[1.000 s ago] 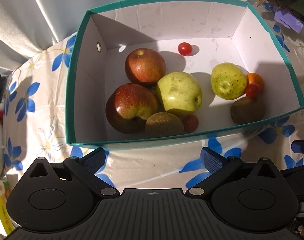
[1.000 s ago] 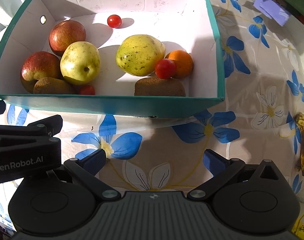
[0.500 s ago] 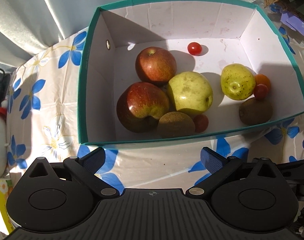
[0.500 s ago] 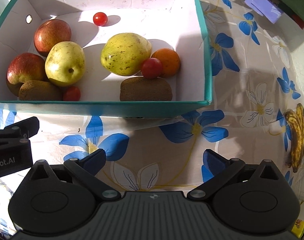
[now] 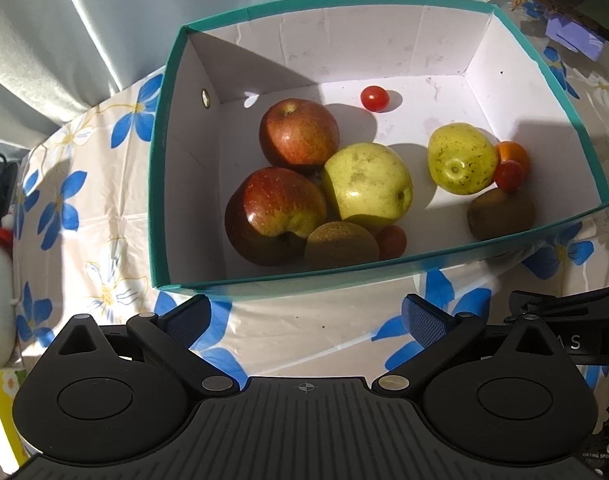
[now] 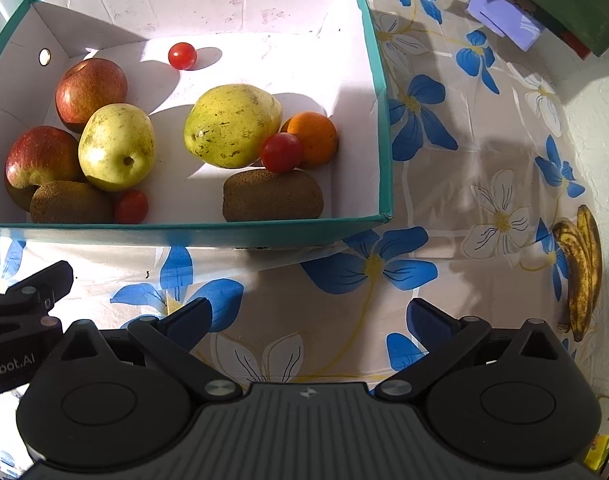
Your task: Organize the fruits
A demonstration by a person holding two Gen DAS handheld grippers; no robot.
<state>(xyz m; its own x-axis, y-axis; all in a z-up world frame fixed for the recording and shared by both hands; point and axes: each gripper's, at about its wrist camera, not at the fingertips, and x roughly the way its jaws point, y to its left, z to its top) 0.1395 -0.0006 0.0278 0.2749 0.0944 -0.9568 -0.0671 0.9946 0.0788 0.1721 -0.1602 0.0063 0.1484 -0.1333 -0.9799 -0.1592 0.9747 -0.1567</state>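
Left black two-finger gripper (image 5: 306,314) and right black two-finger gripper (image 6: 306,316): both spread apart, empty, hovering over the blue-flowered tablecloth (image 6: 444,184), just near of the teal-rimmed white cardboard box (image 6: 378,80). Inside: apples, pears, kiwis, cherry tomatoes, an orange. Outside, far right: spotted yellow bananas (image 6: 582,268), probably next. Risks: bruising soft overripe skin by clamping hard; dropping onto the round red tomato (image 6: 281,152).

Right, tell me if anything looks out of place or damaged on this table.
The bananas stand out: they lie on the tablecloth well to the right of the teal box, while the other fruit seen here sits inside it. Their skin is heavily browned, so they look overripe. Both grippers are open and hold nothing.
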